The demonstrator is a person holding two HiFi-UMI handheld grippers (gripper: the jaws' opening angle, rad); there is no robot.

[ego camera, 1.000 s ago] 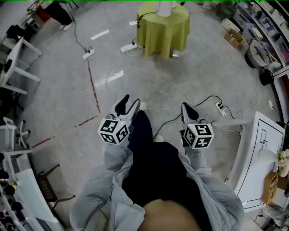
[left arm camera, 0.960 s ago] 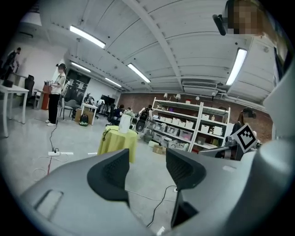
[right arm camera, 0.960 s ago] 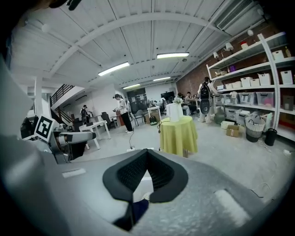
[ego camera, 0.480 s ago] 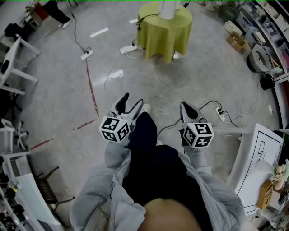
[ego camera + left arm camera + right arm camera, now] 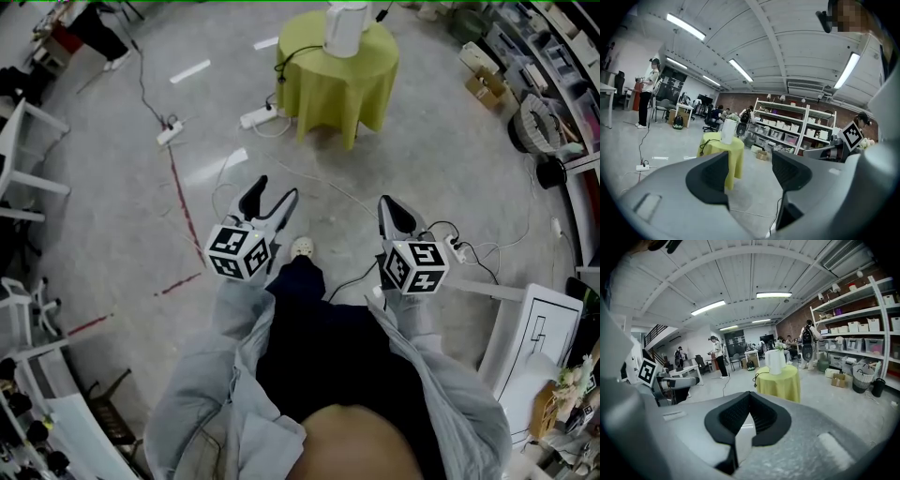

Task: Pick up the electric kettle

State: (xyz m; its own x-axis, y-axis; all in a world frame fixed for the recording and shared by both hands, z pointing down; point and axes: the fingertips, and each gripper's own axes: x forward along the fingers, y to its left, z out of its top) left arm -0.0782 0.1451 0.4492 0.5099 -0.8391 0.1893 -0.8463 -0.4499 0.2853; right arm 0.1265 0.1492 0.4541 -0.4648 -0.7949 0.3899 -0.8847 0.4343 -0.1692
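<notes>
The white electric kettle stands on a round table with a yellow-green cloth at the far end of the floor, its black cord hanging over the cloth. Both grippers are well short of it. My left gripper is open, with nothing between its fingers. My right gripper is shut and empty. In the left gripper view the kettle shows on the table beyond the open left gripper. The right gripper view has the kettle above the shut right gripper.
White power strips and loose cables lie on the grey floor near the table. A red tape line runs on the left. Storage shelves and a white cabinet line the right side. People stand farther back.
The person has walked forward, so the table and kettle are closer and both grippers have advanced toward them. The left gripper's jaws stand wider apart than a second ago.
</notes>
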